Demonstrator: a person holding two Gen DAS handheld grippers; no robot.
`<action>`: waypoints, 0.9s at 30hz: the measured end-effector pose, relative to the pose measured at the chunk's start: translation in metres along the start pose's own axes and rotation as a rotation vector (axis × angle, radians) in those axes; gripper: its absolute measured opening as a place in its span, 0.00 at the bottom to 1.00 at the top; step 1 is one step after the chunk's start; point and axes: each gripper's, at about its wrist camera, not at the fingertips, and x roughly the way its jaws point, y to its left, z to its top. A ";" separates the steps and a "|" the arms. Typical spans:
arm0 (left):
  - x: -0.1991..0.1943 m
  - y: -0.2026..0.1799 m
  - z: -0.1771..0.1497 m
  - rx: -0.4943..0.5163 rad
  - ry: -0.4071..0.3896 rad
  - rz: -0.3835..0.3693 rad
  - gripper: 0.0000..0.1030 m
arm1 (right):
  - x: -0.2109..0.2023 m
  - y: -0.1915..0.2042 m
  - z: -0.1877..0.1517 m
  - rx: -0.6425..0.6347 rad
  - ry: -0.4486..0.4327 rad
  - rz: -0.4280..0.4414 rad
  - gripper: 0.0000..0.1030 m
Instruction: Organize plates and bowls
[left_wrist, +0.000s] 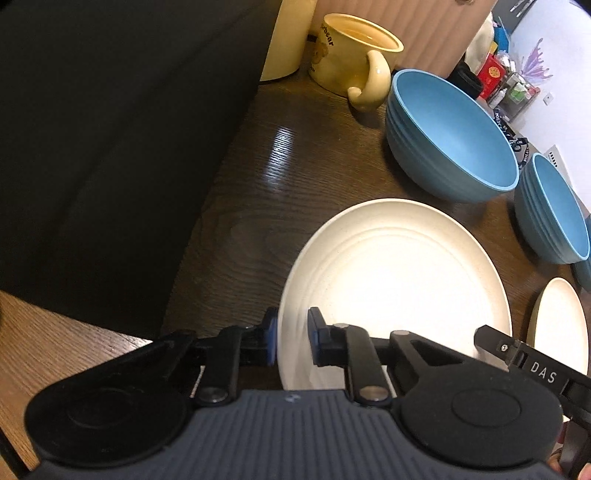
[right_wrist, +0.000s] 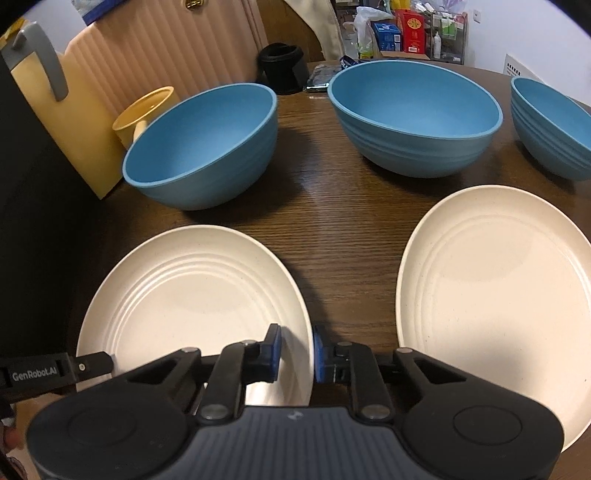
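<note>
Left wrist view: the left gripper (left_wrist: 291, 338) has its blue-padded jaws parted around the near left rim of a cream plate (left_wrist: 399, 280); whether the pads touch it I cannot tell. From the right wrist, the right gripper (right_wrist: 297, 350) likewise straddles that plate's opposite rim, jaws apart. A second cream plate (right_wrist: 495, 295) lies to the right, apart. Both rest on a dark wood-grain table (right_wrist: 332, 221) with three blue bowls (right_wrist: 207, 144) behind them. A yellow mug (left_wrist: 354, 55) reading "bear" stands beside the leftmost bowl. Gripper arms read "DAS" and "GenRobot.AI". Cluttered shelves stand beyond the table.
</note>
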 end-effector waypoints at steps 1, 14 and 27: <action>0.000 0.000 0.000 0.002 -0.001 0.000 0.17 | -0.001 0.000 0.000 0.003 0.000 0.004 0.15; -0.017 0.004 -0.013 0.033 -0.044 -0.024 0.16 | -0.020 -0.002 -0.016 -0.012 -0.049 0.014 0.11; -0.049 -0.001 -0.048 0.104 -0.111 -0.080 0.16 | -0.065 -0.013 -0.054 -0.027 -0.157 0.010 0.09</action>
